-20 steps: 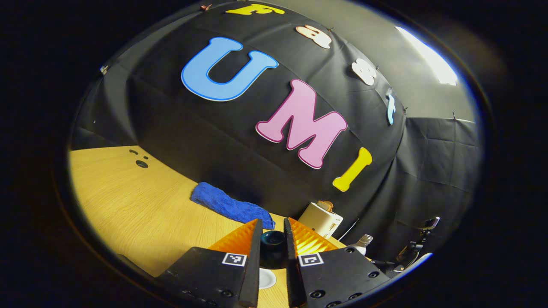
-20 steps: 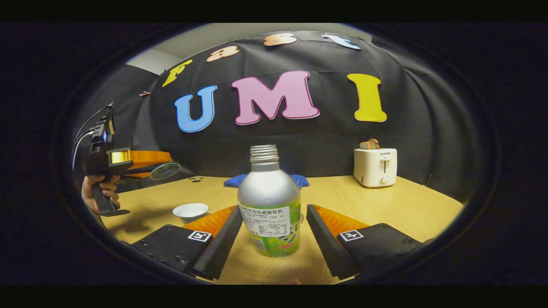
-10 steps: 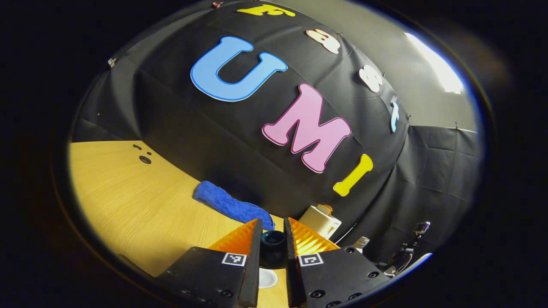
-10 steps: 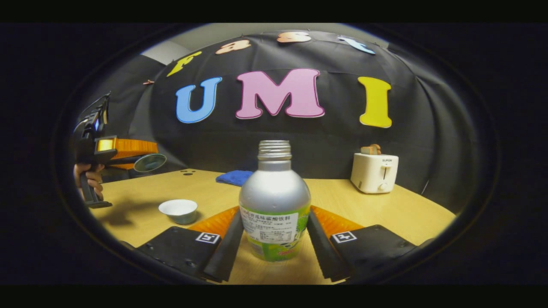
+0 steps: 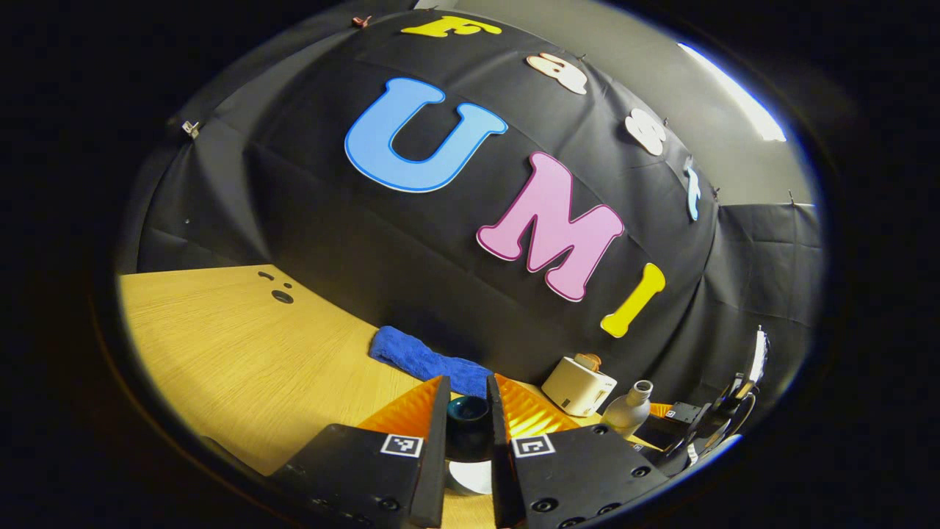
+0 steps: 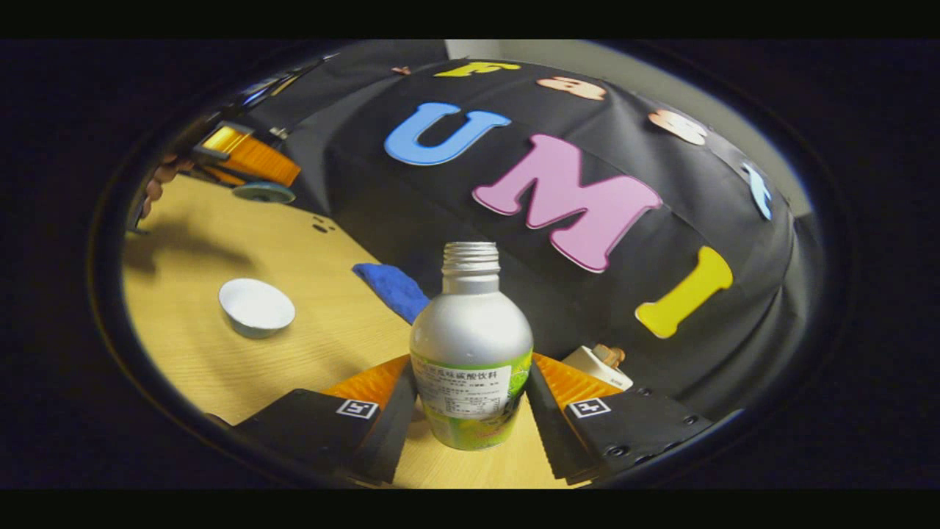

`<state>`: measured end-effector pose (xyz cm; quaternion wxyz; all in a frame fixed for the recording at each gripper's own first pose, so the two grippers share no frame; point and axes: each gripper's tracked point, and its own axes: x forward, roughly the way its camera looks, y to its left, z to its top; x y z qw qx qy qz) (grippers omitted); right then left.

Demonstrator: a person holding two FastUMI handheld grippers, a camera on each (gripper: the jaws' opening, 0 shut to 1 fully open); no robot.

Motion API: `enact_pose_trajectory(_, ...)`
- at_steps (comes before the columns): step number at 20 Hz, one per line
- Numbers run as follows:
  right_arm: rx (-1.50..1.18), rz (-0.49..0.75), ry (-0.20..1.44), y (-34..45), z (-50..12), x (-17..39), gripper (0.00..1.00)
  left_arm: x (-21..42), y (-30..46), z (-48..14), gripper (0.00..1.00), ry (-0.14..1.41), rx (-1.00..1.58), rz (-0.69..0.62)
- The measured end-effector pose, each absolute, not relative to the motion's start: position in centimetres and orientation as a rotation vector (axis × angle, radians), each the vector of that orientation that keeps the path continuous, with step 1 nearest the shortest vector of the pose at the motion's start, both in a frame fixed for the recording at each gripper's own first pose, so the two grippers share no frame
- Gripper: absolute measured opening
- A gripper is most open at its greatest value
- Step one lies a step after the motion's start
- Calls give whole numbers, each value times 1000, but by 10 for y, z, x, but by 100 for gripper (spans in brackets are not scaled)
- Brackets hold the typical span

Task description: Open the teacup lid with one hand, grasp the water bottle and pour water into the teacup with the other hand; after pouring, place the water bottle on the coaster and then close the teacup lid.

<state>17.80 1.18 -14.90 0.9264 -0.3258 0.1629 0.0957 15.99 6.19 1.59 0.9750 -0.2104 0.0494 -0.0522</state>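
Note:
My left gripper (image 5: pixel 466 393) is shut on the dark knob of the teacup lid (image 5: pixel 468 430) and holds it in the air. The open white teacup (image 5: pixel 470 477) shows just below, between the fingers. In the right gripper view the teacup (image 6: pixel 257 307) stands on the wooden table at the left. Far beyond it at the upper left, the left gripper (image 6: pixel 275 173) carries the round lid (image 6: pixel 263 192). My right gripper (image 6: pixel 470 367) is shut on the capless silver water bottle (image 6: pixel 470 330), pressing both sides of its green label. The left gripper view has the bottle (image 5: pixel 628 413) at the lower right.
A folded blue cloth (image 6: pixel 393 290) lies by the back wall, and a white toaster (image 6: pixel 598 367) stands to its right. A hand (image 6: pixel 158 184) holds the left gripper's handle. Small round holes (image 5: pixel 281 296) mark the table's far left.
The right fingers closed in from either side onto the bottle. The right view has since tilted, with the teacup and left gripper shifting up-left. The left gripper still holds the lid aloft.

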Motion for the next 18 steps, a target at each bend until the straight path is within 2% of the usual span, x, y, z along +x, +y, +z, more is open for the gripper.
enact_pose_trajectory(4,-951,289,352,31,-169,187,78,158,76,14,30,91,-459,-87)
enact_pose_trajectory(8,-1059,388,399,50,-197,182,78,159,78,9,30,103,-460,-81)
enact_pose_trajectory(12,-1216,429,419,52,-205,183,78,163,70,7,29,112,-484,-110)
enact_pose_trajectory(18,-1451,469,356,58,-201,185,78,164,68,5,30,119,-498,-118)
